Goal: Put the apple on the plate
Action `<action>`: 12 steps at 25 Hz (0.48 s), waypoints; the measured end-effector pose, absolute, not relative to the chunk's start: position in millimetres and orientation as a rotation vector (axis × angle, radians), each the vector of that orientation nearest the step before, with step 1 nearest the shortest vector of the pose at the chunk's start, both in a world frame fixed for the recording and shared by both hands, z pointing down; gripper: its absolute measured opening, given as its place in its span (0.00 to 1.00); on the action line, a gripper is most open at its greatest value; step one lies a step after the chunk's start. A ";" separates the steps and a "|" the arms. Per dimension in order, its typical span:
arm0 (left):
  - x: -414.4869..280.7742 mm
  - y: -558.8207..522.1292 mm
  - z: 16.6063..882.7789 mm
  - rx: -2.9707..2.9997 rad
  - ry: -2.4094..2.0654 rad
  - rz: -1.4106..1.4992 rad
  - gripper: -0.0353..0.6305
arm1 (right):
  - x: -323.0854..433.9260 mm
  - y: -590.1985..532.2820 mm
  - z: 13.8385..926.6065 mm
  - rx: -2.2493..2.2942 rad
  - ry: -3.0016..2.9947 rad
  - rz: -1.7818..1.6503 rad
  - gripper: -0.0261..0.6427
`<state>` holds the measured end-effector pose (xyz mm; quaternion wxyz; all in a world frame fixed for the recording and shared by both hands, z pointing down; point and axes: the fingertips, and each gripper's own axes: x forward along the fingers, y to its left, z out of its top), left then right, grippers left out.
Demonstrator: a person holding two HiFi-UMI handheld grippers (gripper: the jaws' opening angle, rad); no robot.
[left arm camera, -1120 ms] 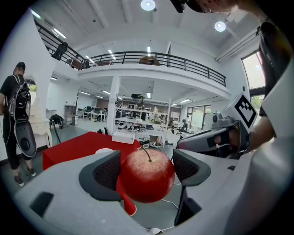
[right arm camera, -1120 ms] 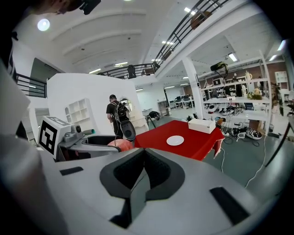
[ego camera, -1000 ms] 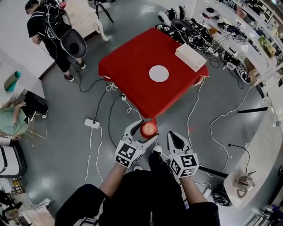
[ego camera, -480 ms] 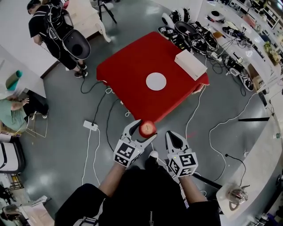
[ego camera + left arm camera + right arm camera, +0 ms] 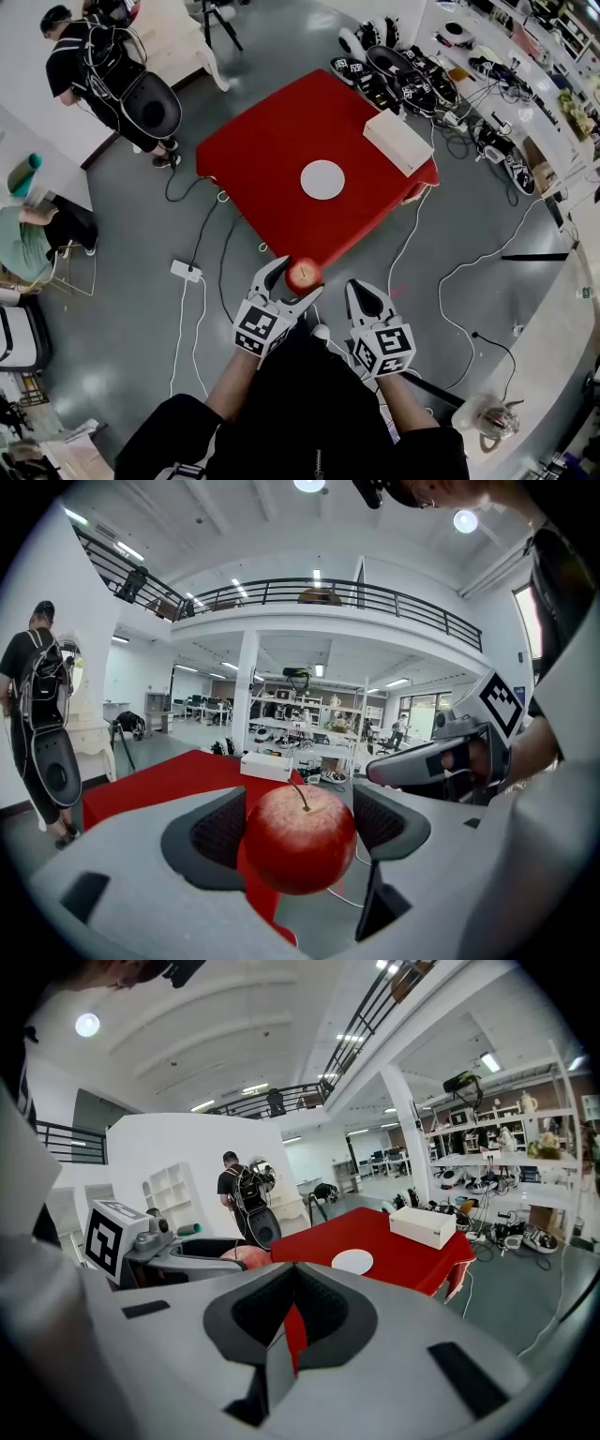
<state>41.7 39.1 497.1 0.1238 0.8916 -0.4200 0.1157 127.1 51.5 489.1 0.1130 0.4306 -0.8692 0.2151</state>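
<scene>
My left gripper (image 5: 292,277) is shut on a red apple (image 5: 303,276), held in the air just short of the near corner of the red-clothed table (image 5: 272,159). In the left gripper view the apple (image 5: 300,837) sits between the two dark pads, stem up. A round white plate (image 5: 322,179) lies near the middle of the table, also seen as the plate (image 5: 352,1261) in the right gripper view. My right gripper (image 5: 363,297) hangs beside the left one, jaws together with nothing between them.
A white box (image 5: 399,142) rests at the table's far right edge. Cables and a power strip (image 5: 185,272) trail over the grey floor left of the table. A person with a backpack (image 5: 108,70) stands far left. Benches crowded with gear (image 5: 469,66) line the right side.
The table and plate have shifted slightly left and down in the head view as I come closer. The apple stays clamped in my left gripper; the right gripper keeps its place beside it.
</scene>
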 end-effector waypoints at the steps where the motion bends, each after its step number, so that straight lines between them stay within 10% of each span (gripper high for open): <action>1: 41.0 35.4 497.6 2.596 -1.225 0.335 0.59 | 127.1 48.5 488.6 1.263 -2.549 0.629 0.06; 12: 32.1 -36.4 504.1 2.629 -1.174 0.337 0.59 | 116.6 -20.6 487.7 1.313 -2.523 0.620 0.06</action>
